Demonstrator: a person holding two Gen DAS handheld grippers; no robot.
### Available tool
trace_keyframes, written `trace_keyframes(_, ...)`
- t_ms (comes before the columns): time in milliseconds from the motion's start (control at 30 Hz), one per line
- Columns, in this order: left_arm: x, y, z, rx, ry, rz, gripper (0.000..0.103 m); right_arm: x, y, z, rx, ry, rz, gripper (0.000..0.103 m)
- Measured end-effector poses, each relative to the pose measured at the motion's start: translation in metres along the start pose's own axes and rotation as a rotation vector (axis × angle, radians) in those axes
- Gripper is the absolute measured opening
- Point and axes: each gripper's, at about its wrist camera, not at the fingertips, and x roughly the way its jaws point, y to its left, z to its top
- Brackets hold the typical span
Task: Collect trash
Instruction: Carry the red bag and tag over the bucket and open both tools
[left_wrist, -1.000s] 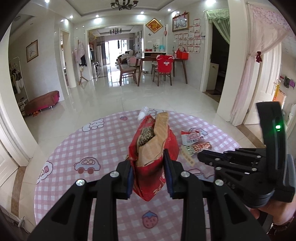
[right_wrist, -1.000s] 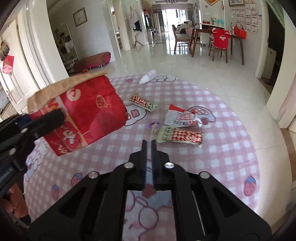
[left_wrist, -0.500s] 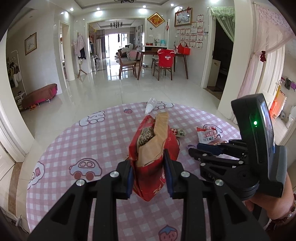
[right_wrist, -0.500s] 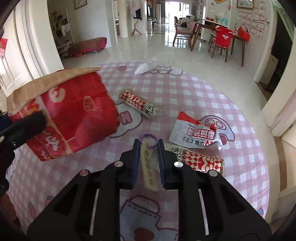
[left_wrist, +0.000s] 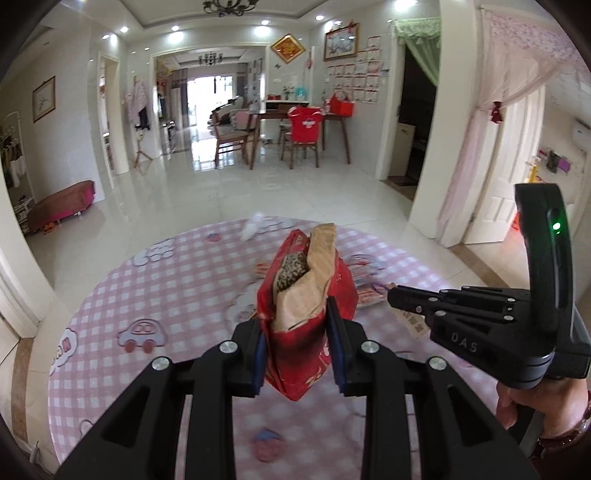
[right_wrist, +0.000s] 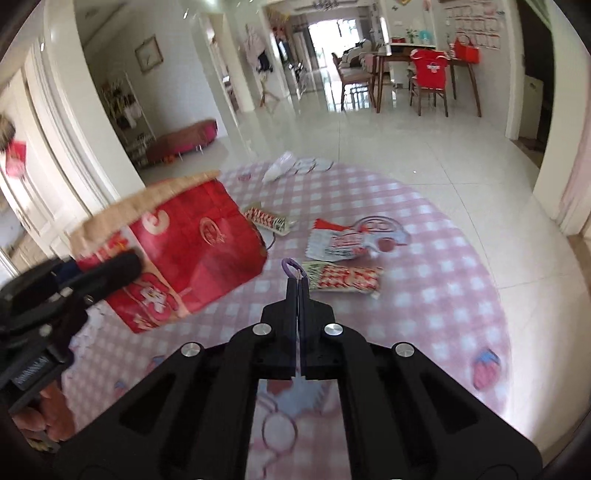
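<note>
Left wrist view: my left tongs (left_wrist: 295, 345) are clamped on a red paper bag (left_wrist: 308, 314), their pads pressing its two sides, so the bag hangs upright above the round worktop (left_wrist: 155, 295) with its pink checked cloth. The bag's mouth gapes toward the room, with a tan paper lining folded over the top and something speckled showing inside. To the right of the bag my right tongs (left_wrist: 391, 293) reach in sideways, pinched shut on a thin tan strip (left_wrist: 413, 325) that dangles below their tips; my right hand (left_wrist: 543, 410) grips the handle at the frame's edge. In the right wrist view those tongs (right_wrist: 297, 284) are fully closed, and a small purple loop (right_wrist: 293, 266) at the strip's end pokes out just past the fingertips. The red bag (right_wrist: 195, 254) sits to the left of them, held by the left tongs at the frame's left edge. On the cloth beyond lie a red-and-white patterned wrapper (right_wrist: 345, 277) just right of the fingertips, a crumpled white-and-red packet (right_wrist: 340, 242) behind it, a narrower patterned wrapper (right_wrist: 267, 218) near the bag's far corner, and a whitish bottle-like piece (right_wrist: 279, 168), blurred, at the far rim.
</note>
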Motion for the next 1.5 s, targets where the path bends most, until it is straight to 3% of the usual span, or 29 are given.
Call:
trace_keyframes(200,-0.012,-0.074,0.0,0.081,0.004,-0.097,0.027,-0.086,-0.042,-0.033,0.075,-0.11,-0.038,0.001)
trace_keyframes(467,0.007,-0.215,-0.028,0.235,0.105,-0.291,0.027,-0.188,-0.137,-0.119,0.258,-0.216,-0.214,0.001)
trace_keyframes(733,0.05,-0.335,-0.072,0.374,0.251,-0.433,0.029,-0.23,-0.214,-0.2,0.465,-0.255,-0.335,0.001)
trace_keyframes(833,0.066,-0.362,-0.081,0.377,0.291,-0.469,0.036,-0.239,-0.237,-0.223,0.527,-0.269,-0.367,0.001)
trace_keyframes(900,0.078,-0.375,-0.086,0.37,0.322,-0.484,0.071,-0.241,-0.247,-0.23,0.551,-0.275,-0.379,0.001)
trace_keyframes(933,0.083,-0.38,-0.089,0.368,0.322,-0.463,0.077,-0.243,-0.25,-0.235,0.561,-0.274,-0.384,0.001)
trace_keyframes(1067,0.095,-0.387,-0.1,0.34,0.374,-0.463,0.077,-0.243,-0.262,-0.251,0.593,-0.262,-0.386,0.001)
trace_keyframes(1300,0.092,-0.381,-0.109,0.376,0.355,-0.406,0.077,-0.235,-0.268,-0.254,0.604,-0.241,-0.359,0.001)
trace_keyframes(1500,0.09,-0.367,-0.097,0.363,0.34,-0.38,0.078,-0.233,-0.264,-0.248,0.594,-0.239,-0.348,0.001)
